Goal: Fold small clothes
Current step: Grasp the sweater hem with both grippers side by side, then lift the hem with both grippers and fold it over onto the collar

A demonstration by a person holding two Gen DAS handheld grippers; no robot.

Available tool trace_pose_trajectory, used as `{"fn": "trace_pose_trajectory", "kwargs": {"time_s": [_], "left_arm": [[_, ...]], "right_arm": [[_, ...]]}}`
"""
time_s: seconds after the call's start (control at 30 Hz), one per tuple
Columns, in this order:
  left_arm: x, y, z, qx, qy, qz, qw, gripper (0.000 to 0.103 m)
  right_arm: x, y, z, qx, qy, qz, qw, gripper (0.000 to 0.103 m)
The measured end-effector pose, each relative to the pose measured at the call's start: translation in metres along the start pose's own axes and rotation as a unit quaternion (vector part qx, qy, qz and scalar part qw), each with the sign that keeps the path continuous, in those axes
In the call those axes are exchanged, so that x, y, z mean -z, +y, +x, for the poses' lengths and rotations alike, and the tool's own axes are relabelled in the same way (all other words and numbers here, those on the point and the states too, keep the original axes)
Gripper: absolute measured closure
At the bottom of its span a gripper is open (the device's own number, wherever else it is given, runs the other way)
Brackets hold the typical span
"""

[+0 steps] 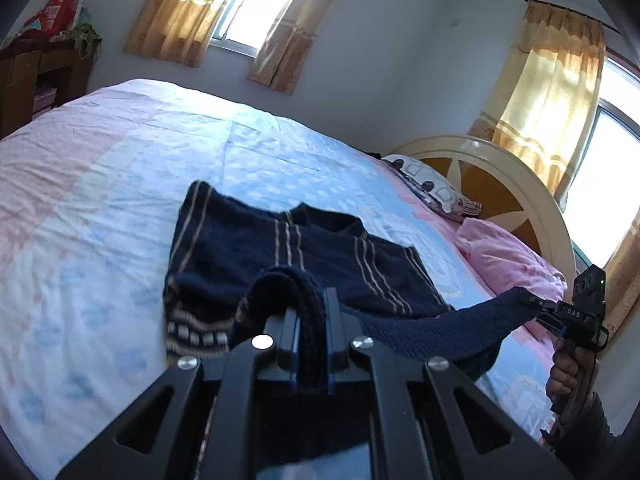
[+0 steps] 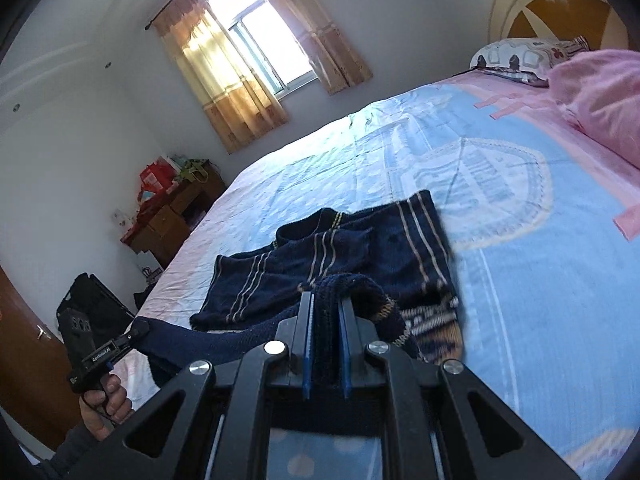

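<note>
A small navy knit sweater (image 1: pixel 256 248) with tan stripes lies on the bed; it also shows in the right wrist view (image 2: pixel 352 256). My left gripper (image 1: pixel 311 320) is shut on a ribbed navy edge of the sweater. My right gripper (image 2: pixel 325 312) is shut on the other end of that edge. The knit stretches taut between them, lifted off the sheet. The right gripper shows at the right of the left wrist view (image 1: pixel 538 310), and the left gripper at the lower left of the right wrist view (image 2: pixel 134 334).
The bed sheet (image 1: pixel 100 200) is pale blue and pink. A pink blanket (image 1: pixel 508 256), a patterned pillow (image 1: pixel 428 188) and a round headboard (image 1: pixel 500 176) are at the head end. A wooden cabinet (image 2: pixel 172 220) and black bag (image 2: pixel 92 300) stand beside the bed.
</note>
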State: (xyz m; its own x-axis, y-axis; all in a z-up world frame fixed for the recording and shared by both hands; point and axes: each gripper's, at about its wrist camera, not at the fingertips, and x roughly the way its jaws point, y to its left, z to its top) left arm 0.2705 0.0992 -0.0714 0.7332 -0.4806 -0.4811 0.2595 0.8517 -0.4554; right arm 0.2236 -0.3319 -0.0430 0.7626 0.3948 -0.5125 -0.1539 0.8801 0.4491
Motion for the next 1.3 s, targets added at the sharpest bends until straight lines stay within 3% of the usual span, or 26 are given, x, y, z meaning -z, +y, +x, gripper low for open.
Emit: {"fn": "trace_pose_trajectory", "kwargs": {"time_s": [0.33, 0.7, 0.83, 0.93, 0.97, 1.0, 1.03, 1.07, 1.1, 1.17, 1.3], "left_arm": [[-0.051, 0.021, 0.043, -0.007, -0.022, -0.011, 0.9997, 0.094], [-0.062, 0.059, 0.126, -0.022, 0.016, -0.048, 0.9985, 0.093], [-0.065, 0.067, 0.147, -0.035, 0.026, -0.050, 0.9978, 0.088], [-0.070, 0.078, 0.156, -0.034, 0.035, -0.081, 0.9955, 0.087], [-0.071, 0.083, 0.156, -0.029, 0.031, -0.095, 0.9946, 0.085], [-0.072, 0.086, 0.154, -0.031, 0.026, -0.102, 0.9939, 0.074], [-0.072, 0.089, 0.148, -0.044, 0.013, -0.111, 0.9928, 0.055], [-0.072, 0.092, 0.141, -0.054, -0.003, -0.115, 0.9918, 0.047], [-0.072, 0.095, 0.130, -0.061, -0.025, -0.121, 0.9905, 0.039], [-0.074, 0.100, 0.115, -0.067, -0.046, -0.124, 0.9889, 0.034], [-0.067, 0.101, 0.094, -0.107, -0.044, -0.106, 0.9876, 0.034]], "right_arm": [[-0.055, -0.003, 0.060, 0.021, 0.007, 0.001, 1.000, 0.093], [-0.074, -0.042, 0.150, 0.060, 0.068, 0.033, 0.995, 0.093], [-0.088, -0.063, 0.191, 0.069, 0.092, 0.054, 0.992, 0.092], [-0.101, -0.079, 0.210, 0.084, 0.079, 0.078, 0.990, 0.089], [-0.106, -0.083, 0.214, 0.087, 0.069, 0.083, 0.990, 0.086], [-0.109, -0.085, 0.215, 0.088, 0.063, 0.086, 0.990, 0.082], [-0.112, -0.086, 0.215, 0.092, 0.055, 0.087, 0.990, 0.063], [-0.112, -0.086, 0.212, 0.094, 0.048, 0.087, 0.991, 0.043], [-0.111, -0.082, 0.208, 0.095, 0.039, 0.079, 0.992, 0.041], [-0.107, -0.067, 0.203, 0.101, 0.040, 0.039, 0.993, 0.041], [-0.080, -0.028, 0.191, 0.135, 0.054, -0.064, 0.987, 0.041]]}}
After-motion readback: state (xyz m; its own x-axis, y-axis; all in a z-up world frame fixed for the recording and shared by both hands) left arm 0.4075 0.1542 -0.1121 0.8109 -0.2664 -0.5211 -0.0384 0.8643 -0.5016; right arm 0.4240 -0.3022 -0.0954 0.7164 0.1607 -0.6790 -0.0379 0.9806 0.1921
